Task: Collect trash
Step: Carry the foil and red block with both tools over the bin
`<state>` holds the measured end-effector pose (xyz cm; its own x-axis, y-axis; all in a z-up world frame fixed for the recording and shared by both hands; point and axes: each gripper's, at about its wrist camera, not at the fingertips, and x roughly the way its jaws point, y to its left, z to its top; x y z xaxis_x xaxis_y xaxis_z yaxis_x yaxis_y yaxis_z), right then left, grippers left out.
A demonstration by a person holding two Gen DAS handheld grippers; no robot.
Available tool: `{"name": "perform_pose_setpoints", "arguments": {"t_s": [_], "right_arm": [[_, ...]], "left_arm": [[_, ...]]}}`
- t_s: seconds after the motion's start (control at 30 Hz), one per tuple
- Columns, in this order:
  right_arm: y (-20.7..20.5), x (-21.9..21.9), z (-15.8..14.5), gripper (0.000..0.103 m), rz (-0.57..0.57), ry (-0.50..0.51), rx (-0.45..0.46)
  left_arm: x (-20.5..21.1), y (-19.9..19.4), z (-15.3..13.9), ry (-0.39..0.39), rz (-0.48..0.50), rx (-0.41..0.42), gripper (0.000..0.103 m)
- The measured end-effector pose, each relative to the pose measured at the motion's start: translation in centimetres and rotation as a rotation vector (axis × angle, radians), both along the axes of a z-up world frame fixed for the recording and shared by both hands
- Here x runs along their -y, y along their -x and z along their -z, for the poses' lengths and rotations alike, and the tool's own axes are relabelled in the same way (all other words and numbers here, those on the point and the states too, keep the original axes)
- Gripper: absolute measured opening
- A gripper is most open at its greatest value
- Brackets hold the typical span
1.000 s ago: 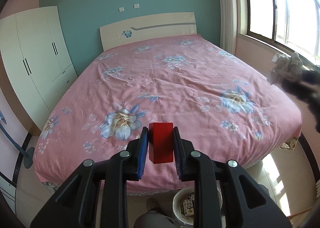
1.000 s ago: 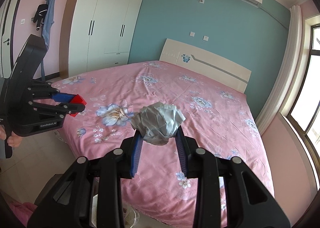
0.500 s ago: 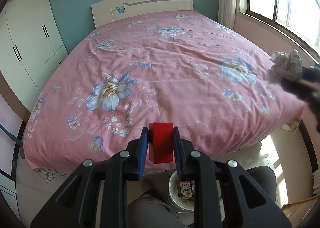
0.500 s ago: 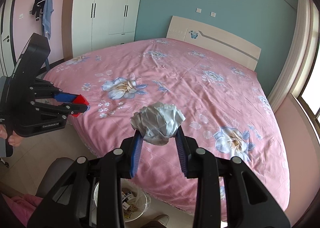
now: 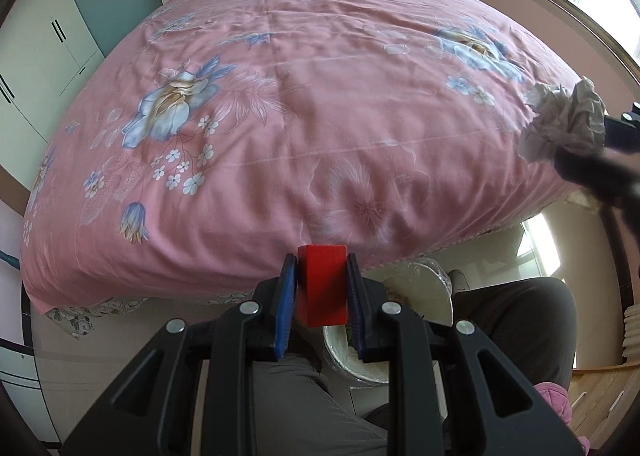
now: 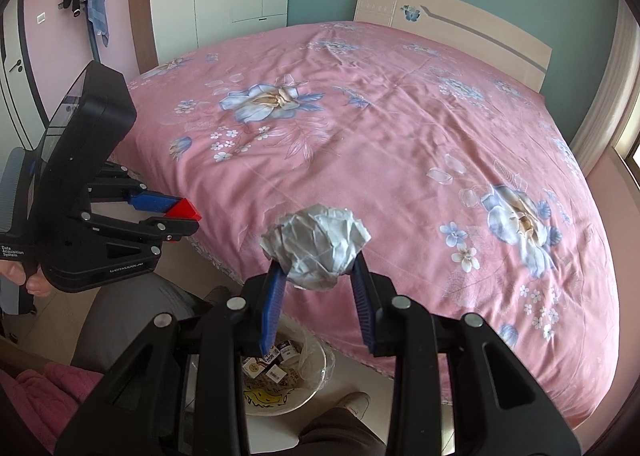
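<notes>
Carrying step: left claw [image 5: 321, 298] grips a red block [image 5: 322, 284], right claw [image 6: 318, 284] a paper wad [image 6: 316, 246]. Next, release over the bin [image 6: 316, 368] at six o'clock.

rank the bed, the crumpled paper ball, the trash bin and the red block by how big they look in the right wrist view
1. bed
2. crumpled paper ball, enlarged by nearness to the camera
3. trash bin, partly hidden by the right gripper
4. red block

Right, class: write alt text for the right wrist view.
The right tongs grip a crumpled paper ball above a lined trash bin beside a pink floral bed. At left, the left tongs hold a red block.
</notes>
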<state>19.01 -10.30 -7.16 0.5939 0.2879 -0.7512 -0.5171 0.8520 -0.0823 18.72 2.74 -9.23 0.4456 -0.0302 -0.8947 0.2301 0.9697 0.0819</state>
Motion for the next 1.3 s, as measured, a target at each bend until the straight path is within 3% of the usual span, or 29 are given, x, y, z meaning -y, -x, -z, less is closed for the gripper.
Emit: {"name": "perform_pose_setpoints", "arguments": {"t_s": [0.47,1.3], "right_arm": [[0.0,-0.1,9.0,0.034,0.000,-0.041,-0.186],[0.1,-0.8,24.8,0.034,0.019,0.013,-0.506]], "left_arm": [[1.3,0.2,9.0,0.005,0.007,-0.180,0.026],[2.7,0.4,22.7,-0.023,0.006,-0.447,0.026]]}}
